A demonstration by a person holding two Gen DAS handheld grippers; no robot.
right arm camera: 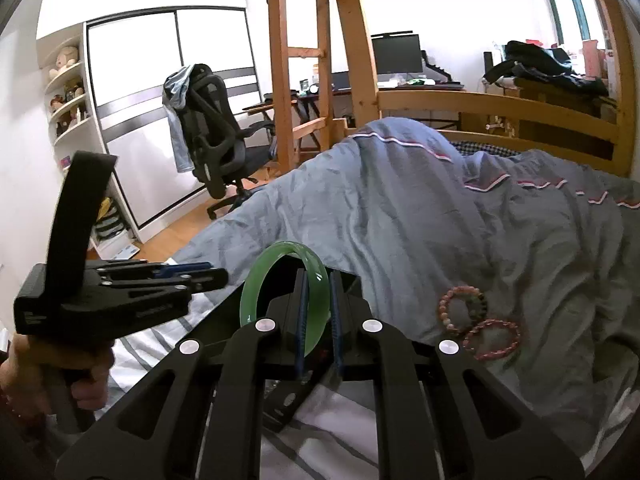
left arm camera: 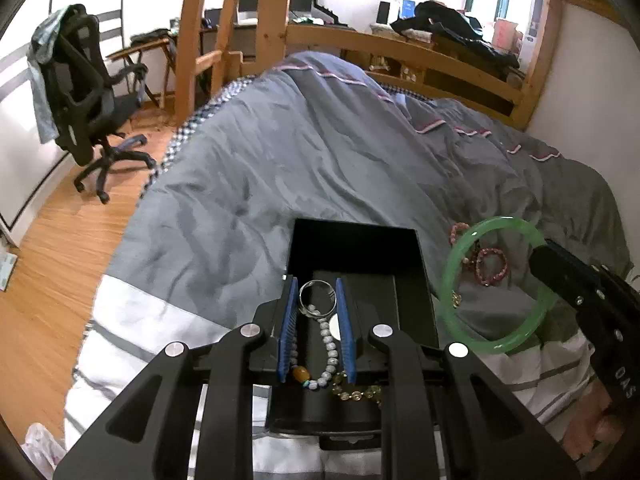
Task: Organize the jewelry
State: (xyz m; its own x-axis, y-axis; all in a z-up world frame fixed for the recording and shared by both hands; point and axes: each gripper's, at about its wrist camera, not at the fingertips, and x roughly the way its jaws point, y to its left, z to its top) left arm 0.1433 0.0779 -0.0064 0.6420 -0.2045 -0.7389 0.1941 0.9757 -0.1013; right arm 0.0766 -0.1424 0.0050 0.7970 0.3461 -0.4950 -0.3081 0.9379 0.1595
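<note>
Fingers (right arm camera: 305,330) pinch green bangle (right arm camera: 280,280); left fingers (left arm camera: 286,332) parted over black box (left arm camera: 416,276) holding beads (left arm camera: 328,344)

Bed with grey duvet (left arm camera: 304,168), black jewelry box (left arm camera: 416,312), two pink bead bracelets (right arm camera: 494,338)

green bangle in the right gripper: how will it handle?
The green bangle looks rigid, probably holding its shape. Its glossy surface may slip between the right gripper pads. It appears glassy or stone-like, so likely brittle if dropped, though the duvet below looks soft.
</note>
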